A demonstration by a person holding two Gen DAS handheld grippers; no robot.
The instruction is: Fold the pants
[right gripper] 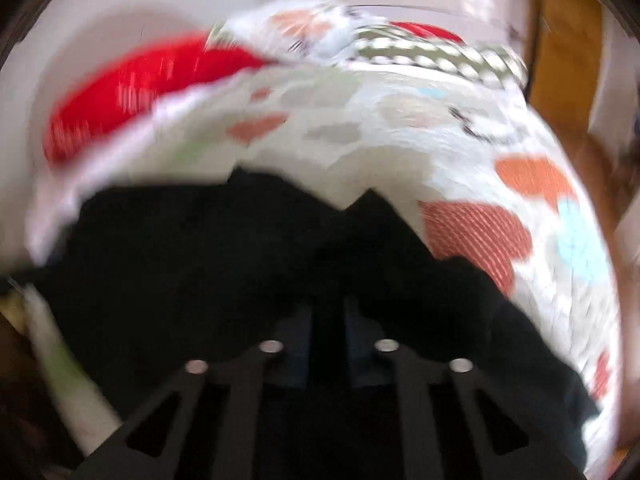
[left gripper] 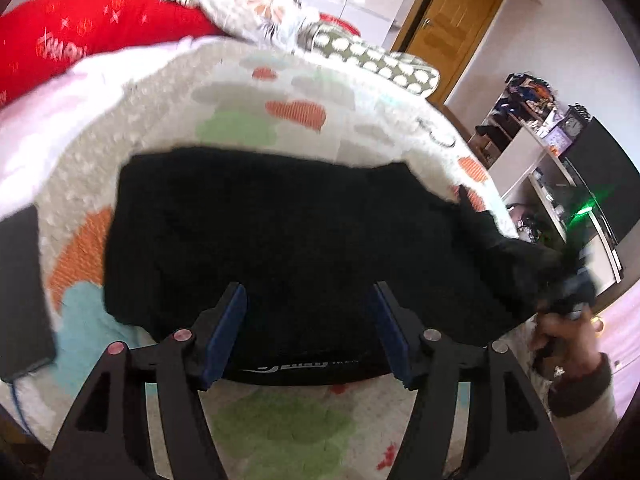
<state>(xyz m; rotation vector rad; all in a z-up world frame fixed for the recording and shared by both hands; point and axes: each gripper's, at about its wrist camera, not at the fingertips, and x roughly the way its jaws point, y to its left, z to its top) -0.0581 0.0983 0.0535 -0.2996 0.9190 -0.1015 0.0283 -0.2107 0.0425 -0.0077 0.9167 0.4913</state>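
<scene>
Black pants point(left gripper: 280, 236) lie spread on a patterned bedspread point(left gripper: 280, 92). My left gripper point(left gripper: 310, 296) is open, its blue pads point(left gripper: 230, 328) apart, hovering over the near edge of the pants with nothing between them. In the left wrist view my right gripper point(left gripper: 572, 300) is at the right edge of the bed, with black fabric bunched at it. In the blurred right wrist view the right gripper point(right gripper: 328, 312) has its pads close together on the black pants point(right gripper: 224, 256), lifting a fold.
A red pillow point(left gripper: 100, 36) and floral and dotted pillows point(left gripper: 372, 56) lie at the bed's head. A dark flat object point(left gripper: 20, 292) rests at the left edge of the bed. Shelves point(left gripper: 532, 148) and a wooden door point(left gripper: 452, 28) stand to the right.
</scene>
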